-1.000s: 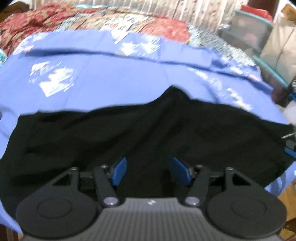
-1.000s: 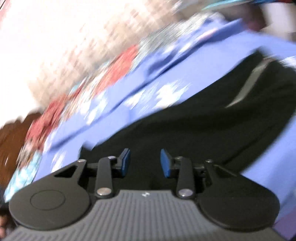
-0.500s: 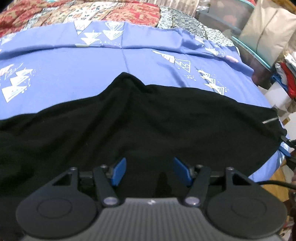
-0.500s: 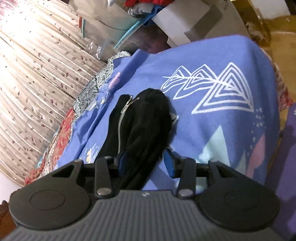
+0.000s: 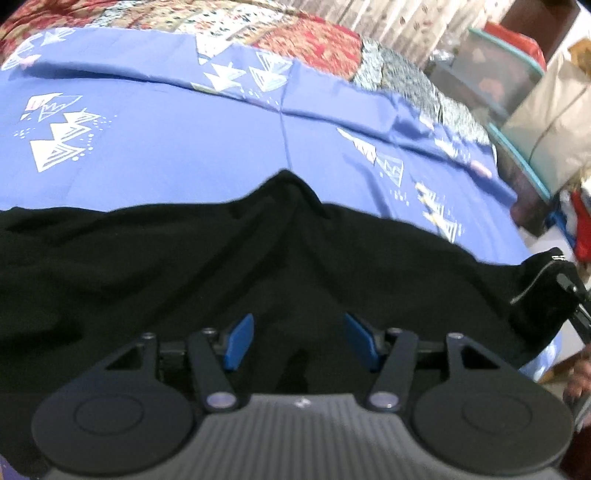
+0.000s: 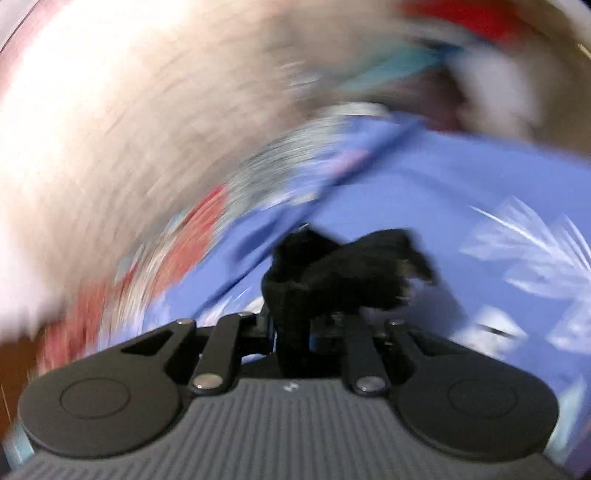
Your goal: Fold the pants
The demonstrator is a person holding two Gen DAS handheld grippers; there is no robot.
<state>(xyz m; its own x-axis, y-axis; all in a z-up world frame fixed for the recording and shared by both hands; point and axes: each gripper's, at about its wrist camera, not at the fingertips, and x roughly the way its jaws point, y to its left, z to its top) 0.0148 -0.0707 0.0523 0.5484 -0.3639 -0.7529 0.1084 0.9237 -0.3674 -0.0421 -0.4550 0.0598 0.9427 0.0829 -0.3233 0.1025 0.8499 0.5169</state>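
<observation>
Black pants [image 5: 184, 266] lie spread across a blue bedsheet [image 5: 166, 147], stretching from the left edge to the right. My left gripper [image 5: 298, 341] hovers open over the pants' near middle, with its blue pads [image 5: 240, 341] apart. My right gripper [image 6: 291, 332] is shut on a bunched end of the pants [image 6: 343, 273], lifted off the sheet; that view is motion-blurred. In the left wrist view the same end, with a silver zipper [image 5: 535, 284], is raised at the far right, where the right gripper [image 5: 570, 295] holds it.
A red patterned quilt [image 5: 314, 48] covers the bed's far side. Plastic storage bins [image 5: 495, 74] and a beige bag [image 5: 554, 122] stand at the right past the bed edge. A pleated curtain [image 5: 399, 18] hangs behind.
My right gripper closed on the zippered end of the pants and lifted it while swinging fast. My left gripper stayed open over the pants, shifting slightly.
</observation>
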